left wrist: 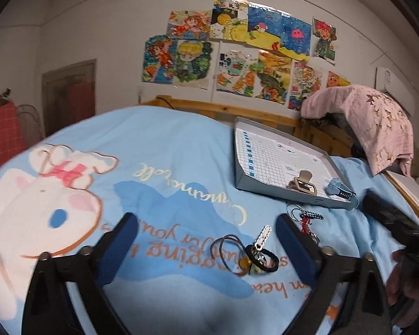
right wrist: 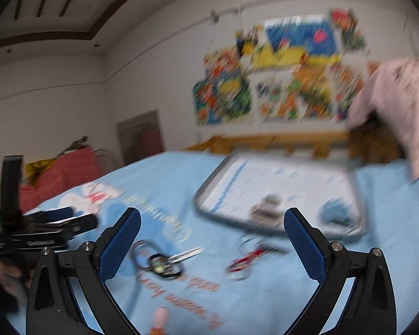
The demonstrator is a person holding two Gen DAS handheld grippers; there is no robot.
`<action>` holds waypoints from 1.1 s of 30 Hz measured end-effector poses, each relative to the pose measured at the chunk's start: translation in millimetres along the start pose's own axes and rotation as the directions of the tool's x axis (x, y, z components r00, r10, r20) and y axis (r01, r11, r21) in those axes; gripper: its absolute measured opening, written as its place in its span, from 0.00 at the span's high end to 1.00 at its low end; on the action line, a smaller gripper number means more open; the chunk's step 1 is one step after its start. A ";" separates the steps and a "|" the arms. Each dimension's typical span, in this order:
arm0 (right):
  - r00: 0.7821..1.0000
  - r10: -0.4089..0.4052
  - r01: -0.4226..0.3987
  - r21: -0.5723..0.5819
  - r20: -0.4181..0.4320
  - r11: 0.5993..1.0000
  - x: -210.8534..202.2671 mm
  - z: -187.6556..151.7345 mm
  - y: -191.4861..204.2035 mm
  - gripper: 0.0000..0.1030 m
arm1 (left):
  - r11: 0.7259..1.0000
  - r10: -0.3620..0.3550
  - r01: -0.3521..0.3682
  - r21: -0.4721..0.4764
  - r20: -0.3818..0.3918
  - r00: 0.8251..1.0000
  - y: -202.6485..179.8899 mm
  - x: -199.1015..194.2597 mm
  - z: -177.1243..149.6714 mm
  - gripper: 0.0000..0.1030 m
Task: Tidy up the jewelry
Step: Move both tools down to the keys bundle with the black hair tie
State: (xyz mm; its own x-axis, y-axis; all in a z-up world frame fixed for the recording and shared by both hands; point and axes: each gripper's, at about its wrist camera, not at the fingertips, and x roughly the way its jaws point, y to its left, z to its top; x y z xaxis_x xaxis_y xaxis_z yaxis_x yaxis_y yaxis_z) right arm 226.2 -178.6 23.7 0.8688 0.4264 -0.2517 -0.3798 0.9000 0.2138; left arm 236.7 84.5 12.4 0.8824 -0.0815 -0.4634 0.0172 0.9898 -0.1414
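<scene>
A grey tray (left wrist: 276, 192) lined with printed paper lies on the blue bedspread. It holds a beige hair claw (left wrist: 303, 185) and a light blue watch (left wrist: 340, 189). In front of it on the bed are a red keychain with metal rings (left wrist: 304, 220) and a tangle of dark cords, a black hair tie and a white clip (left wrist: 254, 254). My left gripper (left wrist: 206, 223) is open, and the tangle lies between its fingers, low and apart from them. The right wrist view is blurred. There my right gripper (right wrist: 212, 215) is open above the tangle (right wrist: 162, 262) and keychain (right wrist: 245, 259), short of the tray (right wrist: 209, 209).
A pink pillow (left wrist: 377, 122) leans on the wooden headboard (left wrist: 237, 111) behind the tray. Red cloth (left wrist: 2, 134) hangs past the bed's left side. The other gripper's black body shows at the right edge (left wrist: 399, 223) and at the left (right wrist: 42, 229), held by a hand.
</scene>
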 end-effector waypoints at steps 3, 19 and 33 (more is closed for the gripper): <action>0.996 0.045 -0.043 0.024 -0.074 0.999 35.0 -16.5 2.6 0.43 | 0.997 -0.071 0.070 -0.032 -0.035 0.997 6.9 17.5 -3.2 0.27; 0.941 0.150 -0.120 0.113 -0.302 0.986 101.0 -76.6 -6.1 0.65 | 0.967 -0.249 0.230 -0.108 -0.212 0.945 19.3 76.0 -40.5 0.57; 0.900 0.159 -0.115 0.130 -0.405 0.985 120.4 -89.7 0.3 0.70 | 0.975 -0.213 0.187 -0.120 -0.267 0.940 23.5 86.2 -48.4 0.76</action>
State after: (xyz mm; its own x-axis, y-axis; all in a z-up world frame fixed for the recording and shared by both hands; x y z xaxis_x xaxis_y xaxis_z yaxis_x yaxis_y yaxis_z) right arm 302.2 -118.9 -91.2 0.5934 0.5631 -0.5751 -0.4323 0.8257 0.3624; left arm 290.4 95.1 -73.2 0.7003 -0.3185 -0.6388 0.1254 0.9359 -0.3291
